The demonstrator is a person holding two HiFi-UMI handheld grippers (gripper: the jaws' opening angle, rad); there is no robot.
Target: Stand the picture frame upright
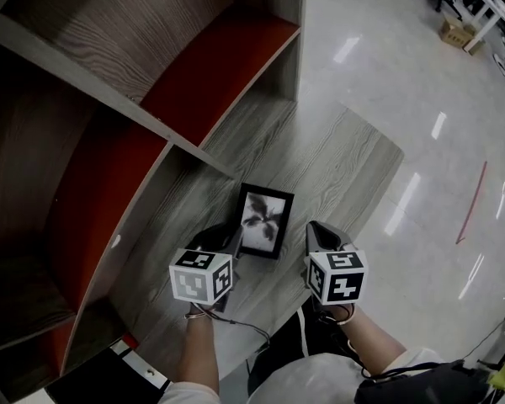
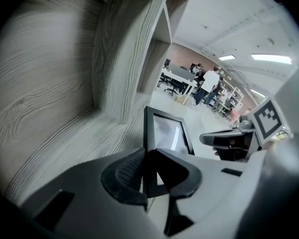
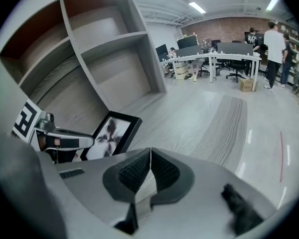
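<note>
Worktop (image 1: 341, 162): grey wood grain, running out from the shelf unit (image 1: 109, 99).
Picture frame (image 1: 263, 220): over the worktop, just in front of the shelf unit, tilted up.
Left gripper (image 1: 233, 241): I have it clamped on the frame's edge.
Right gripper (image 1: 316, 236): jaws pressed together, empty.
Room: glossy floor (image 1: 404, 74) beyond the shelf unit, with office desks (image 3: 224, 59) and people (image 3: 275, 44) standing.

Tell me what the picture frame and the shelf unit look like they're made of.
The picture frame looks black and matte, plastic or painted wood; its front reflects light, so probably glazed. The shelf unit is grey wood-grain board, likely laminate, with red panels.
</note>
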